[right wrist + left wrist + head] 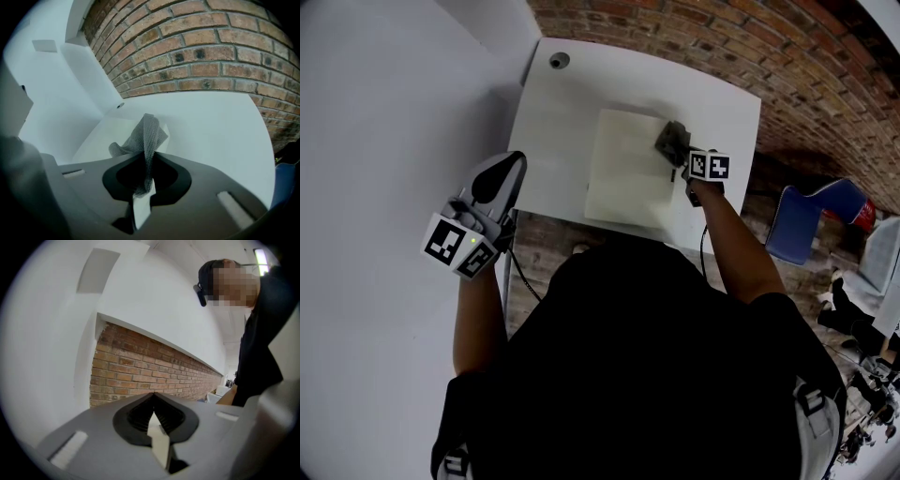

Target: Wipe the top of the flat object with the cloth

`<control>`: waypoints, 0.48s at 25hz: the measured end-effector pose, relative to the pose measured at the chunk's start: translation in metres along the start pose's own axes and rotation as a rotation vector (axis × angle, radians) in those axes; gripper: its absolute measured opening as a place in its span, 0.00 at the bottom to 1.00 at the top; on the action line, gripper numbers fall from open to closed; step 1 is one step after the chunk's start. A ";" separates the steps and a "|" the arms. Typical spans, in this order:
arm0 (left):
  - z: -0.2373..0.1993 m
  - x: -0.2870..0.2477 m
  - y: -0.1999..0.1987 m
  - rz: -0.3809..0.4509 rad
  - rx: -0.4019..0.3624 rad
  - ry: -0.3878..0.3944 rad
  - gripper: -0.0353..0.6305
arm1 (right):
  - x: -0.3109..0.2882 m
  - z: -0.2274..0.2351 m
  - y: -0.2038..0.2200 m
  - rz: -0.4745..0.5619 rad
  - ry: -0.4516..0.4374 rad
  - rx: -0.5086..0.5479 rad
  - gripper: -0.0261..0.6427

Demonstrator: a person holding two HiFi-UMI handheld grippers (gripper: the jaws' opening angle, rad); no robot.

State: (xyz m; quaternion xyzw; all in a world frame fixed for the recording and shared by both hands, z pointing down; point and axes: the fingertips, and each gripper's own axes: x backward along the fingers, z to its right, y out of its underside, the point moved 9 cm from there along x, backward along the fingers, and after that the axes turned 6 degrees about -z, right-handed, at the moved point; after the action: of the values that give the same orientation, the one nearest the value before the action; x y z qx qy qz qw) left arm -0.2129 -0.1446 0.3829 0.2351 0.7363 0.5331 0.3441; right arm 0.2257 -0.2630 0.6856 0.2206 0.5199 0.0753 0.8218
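Note:
A cream flat board (626, 167) lies on the white table (558, 131). A grey mesh cloth (672, 142) hangs over the board's right edge, pinched in my right gripper (680, 159), which is shut on it. In the right gripper view the cloth (145, 136) rises from between the closed jaws, with the board (101, 136) behind it. My left gripper (502, 173) is held off the table's left edge, above the floor, apart from the board. In the left gripper view its jaws meet at the tip (153, 397), shut with nothing between them, pointed at a brick wall.
A brick wall (750, 47) runs behind the table. A small round cap (559, 60) sits at the table's far left corner. A blue chair (811, 220) stands to the right. White wall panels (384, 141) fill the left side.

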 end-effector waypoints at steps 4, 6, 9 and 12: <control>0.001 0.004 -0.002 0.010 -0.003 -0.008 0.06 | 0.003 -0.003 -0.005 -0.002 0.007 0.013 0.06; 0.001 0.009 -0.002 0.014 -0.005 -0.015 0.06 | 0.005 -0.008 -0.010 0.009 0.001 0.018 0.06; 0.002 0.018 0.000 0.020 -0.001 -0.026 0.06 | 0.008 -0.018 -0.019 0.028 -0.011 0.030 0.06; 0.003 0.024 0.000 0.023 0.003 -0.032 0.06 | 0.013 -0.032 -0.032 0.052 -0.030 0.053 0.06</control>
State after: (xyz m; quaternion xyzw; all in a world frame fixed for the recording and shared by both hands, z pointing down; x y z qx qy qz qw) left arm -0.2261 -0.1253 0.3764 0.2528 0.7287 0.5320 0.3493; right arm 0.1999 -0.2778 0.6497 0.2570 0.5034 0.0794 0.8211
